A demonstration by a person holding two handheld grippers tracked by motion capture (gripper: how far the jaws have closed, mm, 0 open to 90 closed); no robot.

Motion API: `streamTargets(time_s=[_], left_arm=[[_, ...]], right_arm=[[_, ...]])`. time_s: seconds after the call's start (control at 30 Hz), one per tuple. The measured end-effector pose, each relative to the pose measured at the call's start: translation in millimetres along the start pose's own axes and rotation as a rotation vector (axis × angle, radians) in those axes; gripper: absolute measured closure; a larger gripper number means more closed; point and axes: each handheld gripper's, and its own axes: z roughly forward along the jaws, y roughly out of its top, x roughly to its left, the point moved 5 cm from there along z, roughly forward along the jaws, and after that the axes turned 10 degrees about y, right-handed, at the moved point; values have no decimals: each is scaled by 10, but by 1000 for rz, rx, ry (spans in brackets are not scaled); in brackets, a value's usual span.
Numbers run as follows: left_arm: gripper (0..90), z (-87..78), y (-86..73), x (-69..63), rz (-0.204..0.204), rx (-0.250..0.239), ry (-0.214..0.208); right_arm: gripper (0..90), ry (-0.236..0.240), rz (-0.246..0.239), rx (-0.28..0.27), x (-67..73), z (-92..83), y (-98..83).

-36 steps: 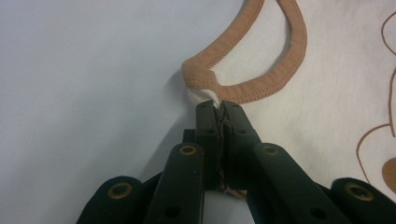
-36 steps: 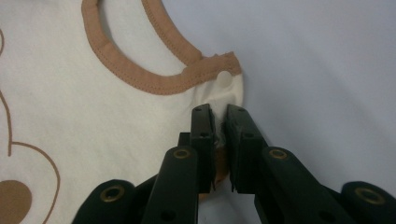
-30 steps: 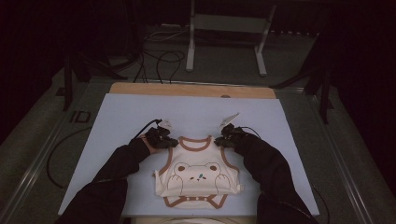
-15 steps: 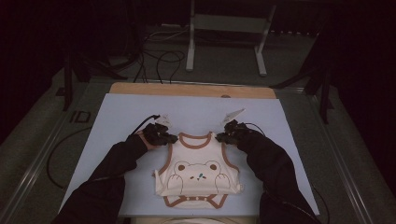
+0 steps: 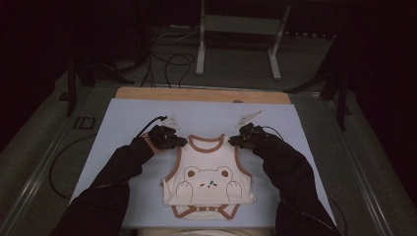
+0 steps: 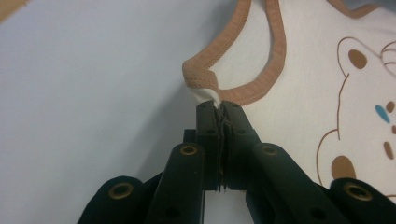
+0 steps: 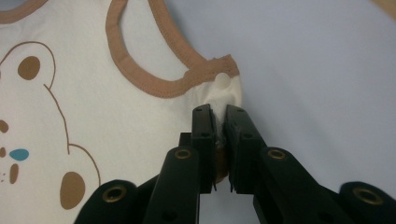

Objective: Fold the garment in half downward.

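High view is showing a bodysuit (image 5: 209,182) lying flat, bear print up, on the near middle of a pale blue mat (image 5: 123,123), snap crotch end toward the person. Left gripper (image 5: 178,141) and right gripper (image 5: 235,141) are each sitting at a shoulder strap, one per side.

Left gripper view: left gripper (image 6: 218,106) is clamping tight on the bunched strap end, brown trim (image 6: 203,77) curling just past the tips. Right gripper view: right gripper (image 7: 218,111) is pinching the other strap end, white fabric and a snap (image 7: 223,80) poking out above the jaws.

Handling, judging by looks: thin knit, very light, soft and floppy, so it is likely going to sag and swing once off the mat. Not fragile, not slippery. Ribbed trim at the shoulders is looking like the firmest hold; gripping both straps evenly should be keeping it hanging straight
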Motion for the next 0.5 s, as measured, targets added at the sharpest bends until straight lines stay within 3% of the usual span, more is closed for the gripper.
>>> streamTargets(time_s=[0.5], left_arm=[[873, -271, 285, 98, 36, -55, 33]], right_arm=[[829, -39, -48, -49, -3, -322, 253]])
